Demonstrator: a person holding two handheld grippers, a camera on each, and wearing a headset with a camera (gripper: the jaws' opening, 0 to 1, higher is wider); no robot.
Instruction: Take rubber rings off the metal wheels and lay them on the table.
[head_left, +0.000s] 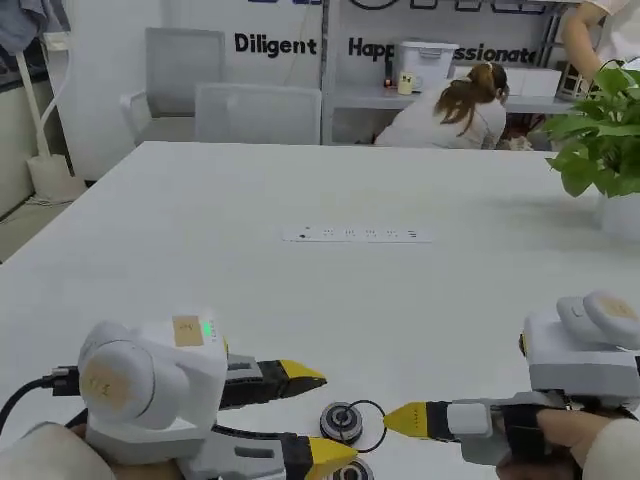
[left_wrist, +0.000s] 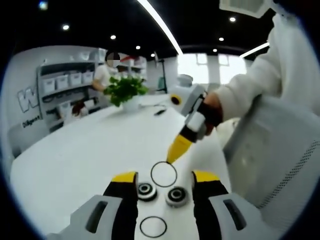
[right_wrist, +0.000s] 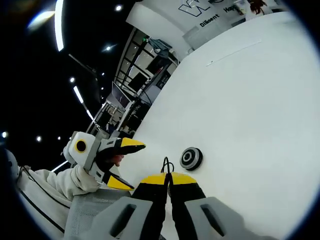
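Two metal wheels (left_wrist: 146, 191) (left_wrist: 176, 196) lie flat on the white table (head_left: 300, 280) between the jaws of my open left gripper (left_wrist: 165, 178). One wheel (head_left: 342, 422) sits between the two grippers, and the second wheel (head_left: 350, 470) is cut off by the bottom edge. My right gripper (head_left: 397, 420) comes in from the right, shut on the far edge of a thin black rubber ring (left_wrist: 164, 174) that lies just beyond the wheels. A short loop of that ring (right_wrist: 165, 165) sticks out of the right gripper (right_wrist: 168, 176). Another rubber ring (left_wrist: 153, 226) lies loose on the table, nearer than the wheels.
A white power strip (head_left: 357, 235) lies mid-table. A potted plant (head_left: 600, 130) stands at the right edge. Grey chairs (head_left: 255, 112) line the far side, and a person (head_left: 455, 110) sits behind them by shelving. The wide tabletop stretches beyond the wheels.
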